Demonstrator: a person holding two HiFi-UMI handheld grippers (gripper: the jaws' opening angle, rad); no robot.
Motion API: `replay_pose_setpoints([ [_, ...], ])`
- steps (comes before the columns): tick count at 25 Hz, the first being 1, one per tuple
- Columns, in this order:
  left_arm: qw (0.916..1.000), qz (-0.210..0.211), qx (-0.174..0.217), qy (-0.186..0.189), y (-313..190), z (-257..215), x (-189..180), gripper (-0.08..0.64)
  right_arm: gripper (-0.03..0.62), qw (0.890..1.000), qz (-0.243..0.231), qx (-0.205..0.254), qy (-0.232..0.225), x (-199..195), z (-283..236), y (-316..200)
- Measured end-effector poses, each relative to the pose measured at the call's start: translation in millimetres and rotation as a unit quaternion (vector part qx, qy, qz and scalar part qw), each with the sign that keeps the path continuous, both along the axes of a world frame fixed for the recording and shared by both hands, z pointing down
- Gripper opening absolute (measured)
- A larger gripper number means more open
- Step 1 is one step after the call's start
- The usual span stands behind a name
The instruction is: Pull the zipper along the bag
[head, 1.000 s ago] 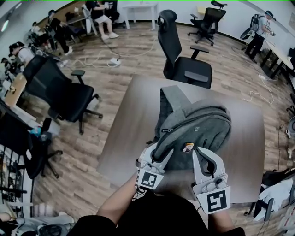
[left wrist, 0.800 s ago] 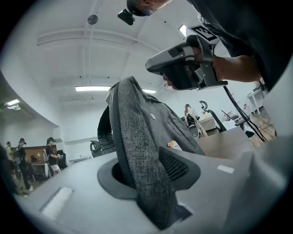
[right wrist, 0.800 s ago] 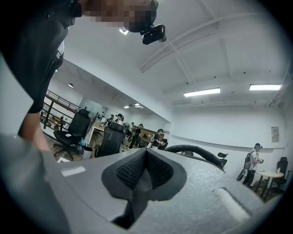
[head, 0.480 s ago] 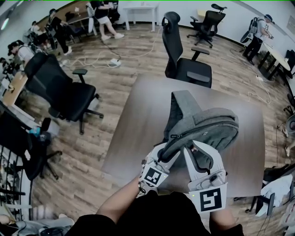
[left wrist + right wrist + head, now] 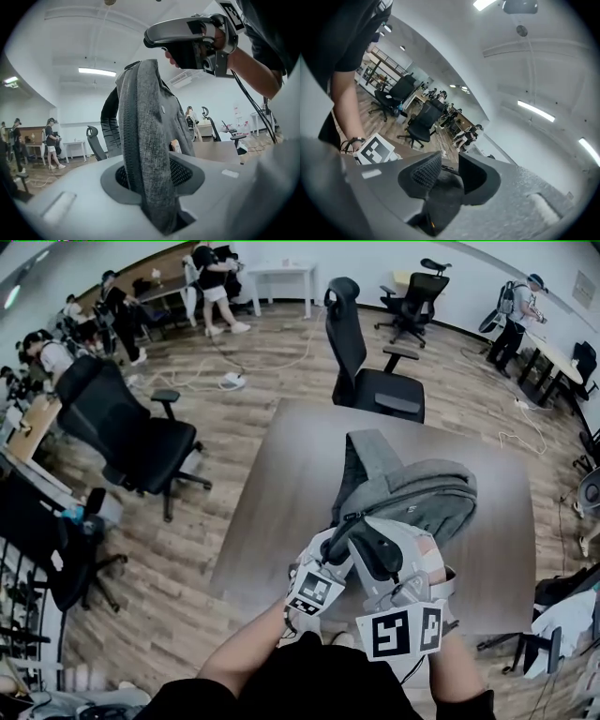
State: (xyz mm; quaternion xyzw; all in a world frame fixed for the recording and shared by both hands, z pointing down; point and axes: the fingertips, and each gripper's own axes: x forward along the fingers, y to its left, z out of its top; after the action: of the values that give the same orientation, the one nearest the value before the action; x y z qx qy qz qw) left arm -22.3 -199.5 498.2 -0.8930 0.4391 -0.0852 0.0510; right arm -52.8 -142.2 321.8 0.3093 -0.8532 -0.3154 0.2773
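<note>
**A:** The soft grey fabric backpack (image 5: 422, 498) lies on the brown wooden table (image 5: 281, 474), stretching away from both sets of jaws. The left gripper (image 5: 339, 542) is clamped onto its near edge.

**B:** The left gripper view confirms it: a fold of grey cloth runs straight down between the pads and is pinched there, with the darker ribbed zip band (image 5: 130, 140) along it. The head view can't show that band.

**A:** The right gripper (image 5: 370, 545) is just beside the left one, over the same end of the bag.

**B:** Its jaws have just been opening. In its own view the ribbed pads stand apart and press on nothing. A thin dark strand crosses the gap, and I can't tell what it is.

**A:** Beyond the jaws, past the table's far edge, there's a black high-backed office chair (image 5: 375, 381). Another black swivel chair (image 5: 131, 437) is off to the left. Neither is in the way.

**B:** People (image 5: 211, 277) are standing well back by the far desks.
</note>
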Motion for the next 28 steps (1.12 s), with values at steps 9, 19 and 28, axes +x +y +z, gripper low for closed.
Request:
replay_pose_setpoints([
  [9,0.9973,-0.054,-0.029,-0.040,5,5,2,0.161,0.157,0.984,-0.025,0.020,0.176,-3,27,6],
  [19,0.9971,-0.040,-0.036,-0.054,6,5,9,0.161,0.173,0.940,-0.048,0.038,0.335,-4,50,5],
  [28,0.9975,-0.016,-0.028,-0.063,8,8,12,0.154,0.176,0.899,-0.045,0.005,0.435,-6,60,-6],
])
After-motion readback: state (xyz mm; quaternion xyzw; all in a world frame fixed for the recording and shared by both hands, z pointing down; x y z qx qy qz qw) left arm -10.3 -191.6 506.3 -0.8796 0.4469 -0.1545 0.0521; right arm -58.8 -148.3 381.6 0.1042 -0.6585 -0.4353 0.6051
